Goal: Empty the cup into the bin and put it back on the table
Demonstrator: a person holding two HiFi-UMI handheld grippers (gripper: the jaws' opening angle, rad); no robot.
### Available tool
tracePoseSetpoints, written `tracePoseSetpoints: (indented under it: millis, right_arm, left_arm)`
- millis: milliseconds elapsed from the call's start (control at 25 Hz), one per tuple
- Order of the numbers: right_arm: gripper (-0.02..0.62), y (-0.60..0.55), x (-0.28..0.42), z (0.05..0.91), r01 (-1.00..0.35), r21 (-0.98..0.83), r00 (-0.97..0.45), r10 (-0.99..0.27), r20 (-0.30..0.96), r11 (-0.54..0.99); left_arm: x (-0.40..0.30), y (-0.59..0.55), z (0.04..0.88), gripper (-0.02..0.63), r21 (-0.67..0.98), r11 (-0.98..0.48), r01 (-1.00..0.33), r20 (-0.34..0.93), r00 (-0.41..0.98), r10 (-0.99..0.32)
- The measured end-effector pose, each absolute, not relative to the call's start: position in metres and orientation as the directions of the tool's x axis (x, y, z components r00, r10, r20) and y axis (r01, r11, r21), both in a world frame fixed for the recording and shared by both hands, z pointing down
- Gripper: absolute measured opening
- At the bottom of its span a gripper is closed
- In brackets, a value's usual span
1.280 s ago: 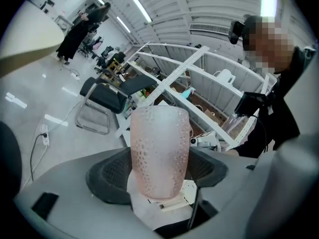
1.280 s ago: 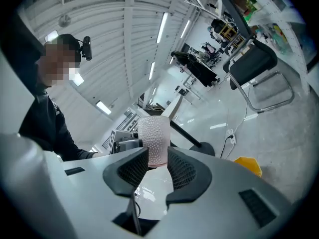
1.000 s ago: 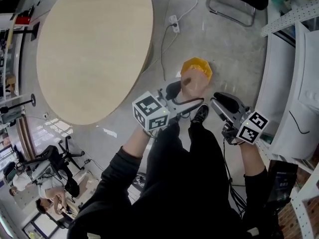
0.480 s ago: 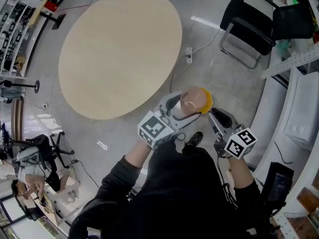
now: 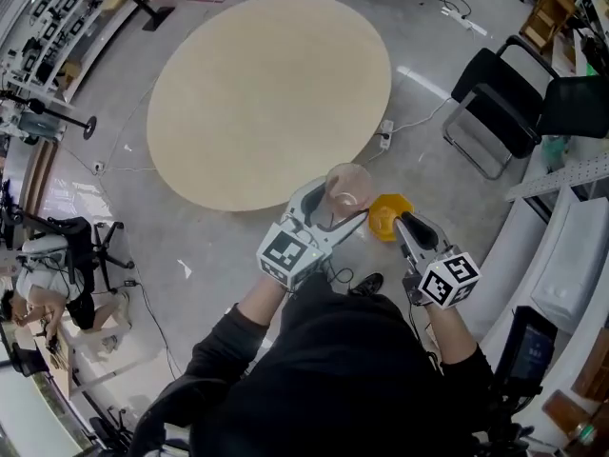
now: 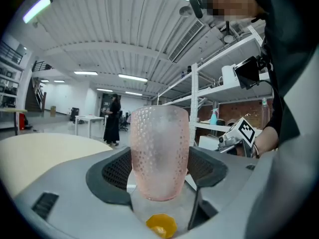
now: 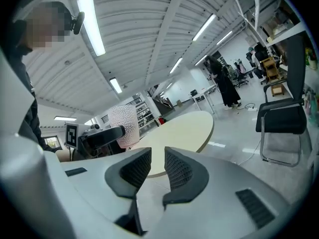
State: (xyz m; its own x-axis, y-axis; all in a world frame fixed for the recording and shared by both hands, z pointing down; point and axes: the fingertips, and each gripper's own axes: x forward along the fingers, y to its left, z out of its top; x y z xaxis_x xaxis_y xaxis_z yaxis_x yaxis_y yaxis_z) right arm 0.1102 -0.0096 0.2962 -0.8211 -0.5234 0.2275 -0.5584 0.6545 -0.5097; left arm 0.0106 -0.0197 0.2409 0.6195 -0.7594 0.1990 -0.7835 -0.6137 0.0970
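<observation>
gripping pink see-through dimpled plastic cup (image 6: 159,151) upright in left tool (image 6: 160,173), pads pressed on both sides of its lower part. hanging in the air just off the rim of the round pale wooden table (image 5: 266,93), above the floor, w/ orange eight-sided bin (image 5: 388,215) on the floor just beside. looks empty, so prob. the carry-back step.

to do it well:
- keep cup level, mouth up.
- bring it in over the tabletop well inside the rim, not at the edge.
- lower till base sits flat, only then ease jaws apart & pull straight back so as not to tip it.
- grip firm but not crushing: thin plastic, prob. light & slippery.

right tool (image 7: 152,166): jaws just been closing, now nearly together w/ a narrow gap, nothing between. best held clear of the cup's path.

count: 1 cup, 1 bin, 1 table, 2 tools.
</observation>
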Motion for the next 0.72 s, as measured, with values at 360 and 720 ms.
tracePoseSetpoints:
  millis: [360,720]
  right_arm:
    - [0.086,-0.018,0.039,0.287,-0.548,-0.500,-0.834,-0.487,0.260,0.671]
    - [0.063,-0.030,-0.030,0.287,-0.584,-0.483,-0.810,-0.505,0.297,0.653]
  left_arm:
    - [-0.090,-0.028,0.243,0.342,0.056,-0.506,-0.861,0.214,0.505,-0.836]
    - [-0.184,-0.036,0.282,0.342,0.071,-0.462,-0.884,0.267,0.463,-0.845]
